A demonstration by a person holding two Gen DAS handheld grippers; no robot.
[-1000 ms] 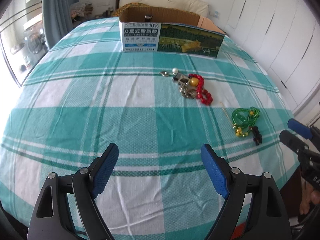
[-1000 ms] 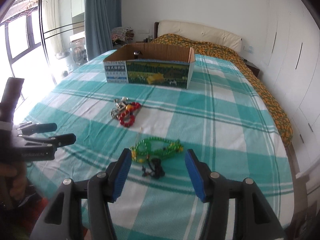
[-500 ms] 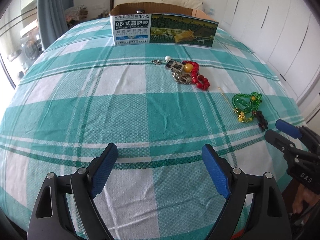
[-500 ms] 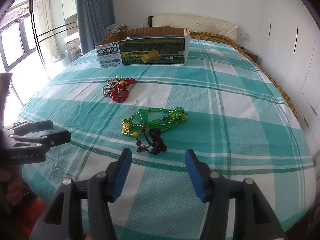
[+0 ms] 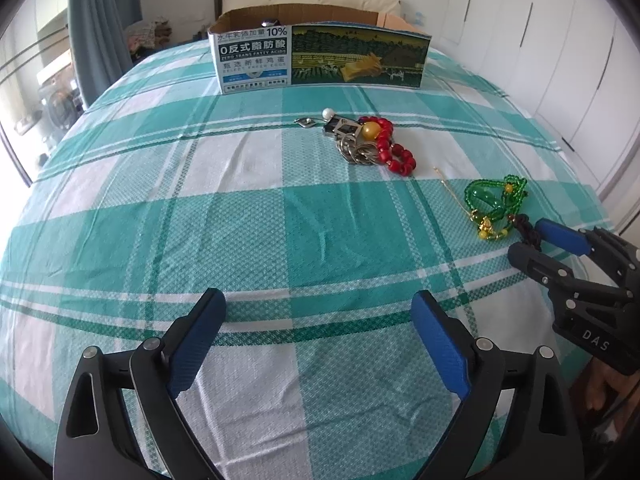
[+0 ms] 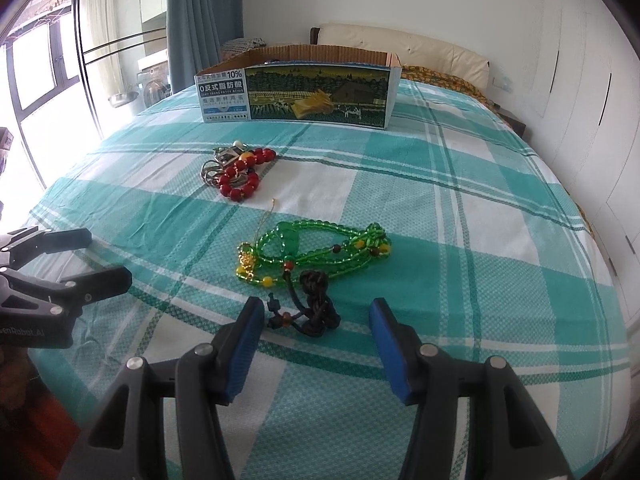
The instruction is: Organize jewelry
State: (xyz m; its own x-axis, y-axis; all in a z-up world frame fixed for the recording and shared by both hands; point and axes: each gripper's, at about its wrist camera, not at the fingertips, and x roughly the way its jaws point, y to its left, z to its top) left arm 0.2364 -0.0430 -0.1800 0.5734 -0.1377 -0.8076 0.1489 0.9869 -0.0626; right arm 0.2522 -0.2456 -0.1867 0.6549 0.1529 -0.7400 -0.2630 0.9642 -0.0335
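we see a woven matt cloth bedspread (image 6: 440, 208), glossy translucent green beads (image 6: 320, 246), shiny red beads (image 5: 390, 148), dull metal rings (image 5: 354, 152), and a printed cardboard box (image 5: 320, 56).

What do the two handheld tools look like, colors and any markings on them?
Both are matte black plastic frames with triangular cutouts, silver rivets and flat blue pads on the fingers. The left tool shows partly readable white "Robot AI" lettering on its side; the right tool shows white letters "DAS".
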